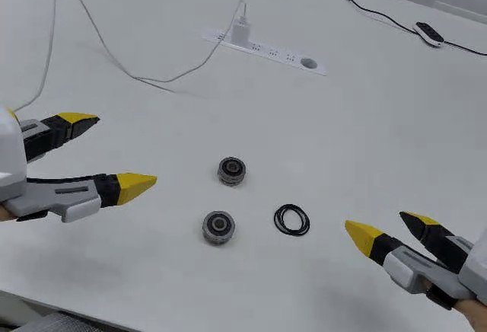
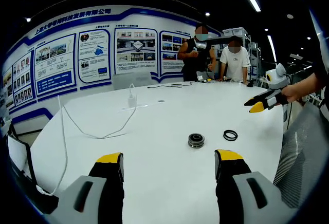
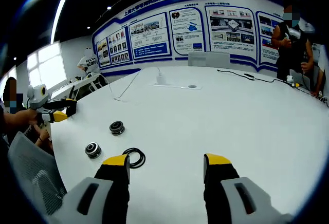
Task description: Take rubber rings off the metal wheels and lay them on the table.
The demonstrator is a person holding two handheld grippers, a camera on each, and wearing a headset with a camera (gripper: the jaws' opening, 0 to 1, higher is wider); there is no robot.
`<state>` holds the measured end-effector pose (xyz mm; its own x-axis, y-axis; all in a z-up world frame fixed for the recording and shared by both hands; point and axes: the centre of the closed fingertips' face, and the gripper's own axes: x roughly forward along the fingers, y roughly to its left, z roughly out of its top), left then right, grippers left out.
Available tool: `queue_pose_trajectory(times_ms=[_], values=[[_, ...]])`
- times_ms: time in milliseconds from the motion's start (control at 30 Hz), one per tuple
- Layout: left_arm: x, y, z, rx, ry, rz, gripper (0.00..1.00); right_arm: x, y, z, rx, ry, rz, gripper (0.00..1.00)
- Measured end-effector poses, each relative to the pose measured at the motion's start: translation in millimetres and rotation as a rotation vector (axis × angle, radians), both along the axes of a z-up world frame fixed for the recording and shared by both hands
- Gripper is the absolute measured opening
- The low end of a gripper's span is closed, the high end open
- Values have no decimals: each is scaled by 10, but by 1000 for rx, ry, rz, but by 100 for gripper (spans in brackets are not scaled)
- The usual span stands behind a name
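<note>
while l gripper (image 1: 123,151) & r gripper (image 1: 376,221) gape wide, empty, rubber rings (image 1: 291,219) lie near wheels (image 1: 231,170).

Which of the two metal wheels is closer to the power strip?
The far wheel, lying beyond the near wheel toward the power strip. The near wheel sits level with the loose rubber rings, closer to the person.
</note>
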<state>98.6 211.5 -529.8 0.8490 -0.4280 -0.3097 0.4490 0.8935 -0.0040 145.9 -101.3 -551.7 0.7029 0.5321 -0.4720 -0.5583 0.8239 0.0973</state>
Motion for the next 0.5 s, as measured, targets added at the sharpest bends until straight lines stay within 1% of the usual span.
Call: queue_pose_trajectory(times_ms=[100,200,333,433,500], values=[[-1,-33,-24,3,4,-4,74,16,-11,11,0,-5,-9,61],[11,-55,-21,-6,1,-6,75,41,-9,32,-2,-13,-10,63],[12,-78,-23,-5,2,-12,75,54,18,45,-11,-23,4,65],[1,-68,-49,6,11,-15,75,51,28,21,-22,-19,10,66],[-7,-63,-66,6,16,-16,76,51,28,16,-22,-19,10,66]])
